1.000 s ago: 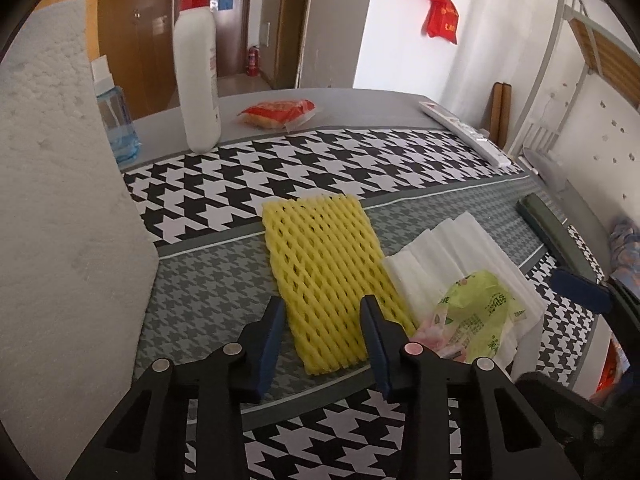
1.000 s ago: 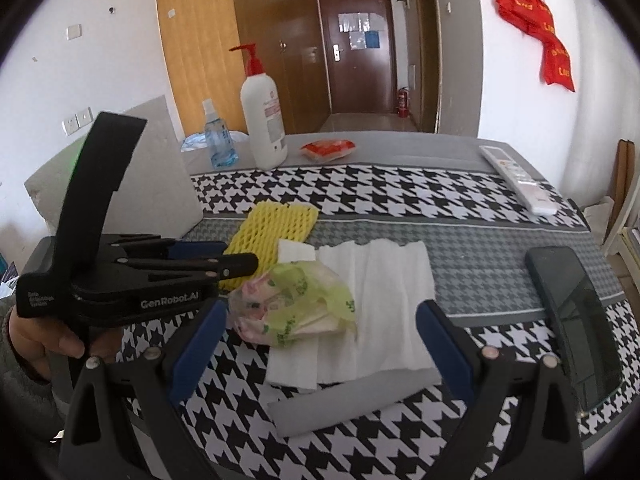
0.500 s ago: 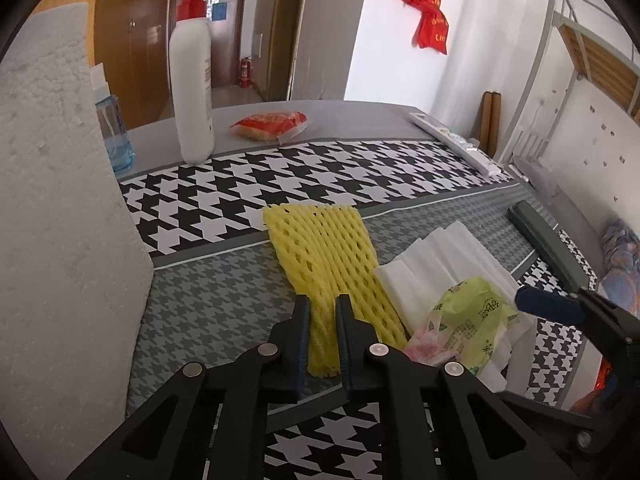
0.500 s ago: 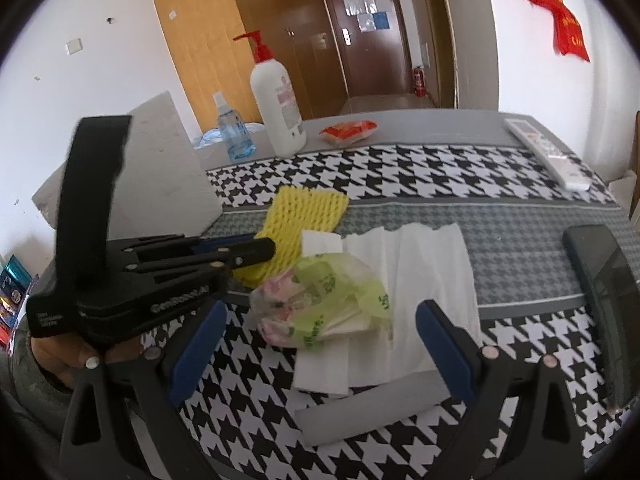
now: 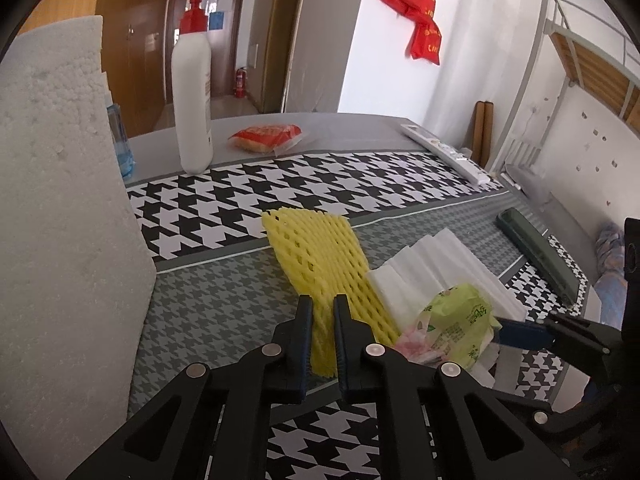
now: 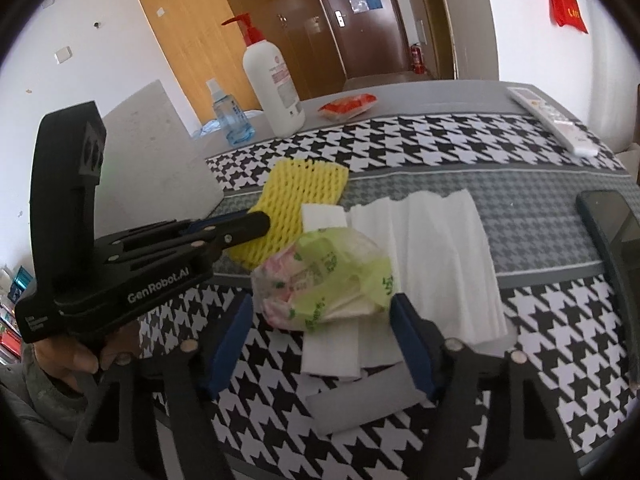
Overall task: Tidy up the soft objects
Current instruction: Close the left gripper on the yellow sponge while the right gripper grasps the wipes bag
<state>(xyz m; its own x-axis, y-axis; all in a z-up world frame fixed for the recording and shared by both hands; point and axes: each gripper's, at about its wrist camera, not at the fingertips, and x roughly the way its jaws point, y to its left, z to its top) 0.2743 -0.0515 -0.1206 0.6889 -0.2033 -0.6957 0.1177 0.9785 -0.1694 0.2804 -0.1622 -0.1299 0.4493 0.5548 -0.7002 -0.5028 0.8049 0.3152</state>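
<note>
A yellow foam net sleeve point(image 5: 320, 264) lies on the houndstooth tablecloth; it also shows in the right wrist view point(image 6: 300, 200). My left gripper point(image 5: 321, 312) is shut on the near end of the net, which bunches up between the fingers. A green plastic bag point(image 6: 328, 276) lies crumpled on white tissue sheets point(image 6: 432, 248); both show in the left wrist view too, the bag point(image 5: 456, 328) on the tissue point(image 5: 436, 268). My right gripper point(image 6: 324, 308) is open, its blue pads on either side of the bag.
A white foam block point(image 5: 60, 220) stands at the left. A pump bottle point(image 5: 192, 92), a small spray bottle point(image 6: 228, 116) and a red snack packet point(image 5: 266, 136) stand at the back. A remote point(image 6: 552, 120) and a dark phone point(image 6: 612, 232) lie at the right.
My left gripper has closed from open onto the near end of the yellow net. My right gripper has moved forward and narrowed around the green bag.
</note>
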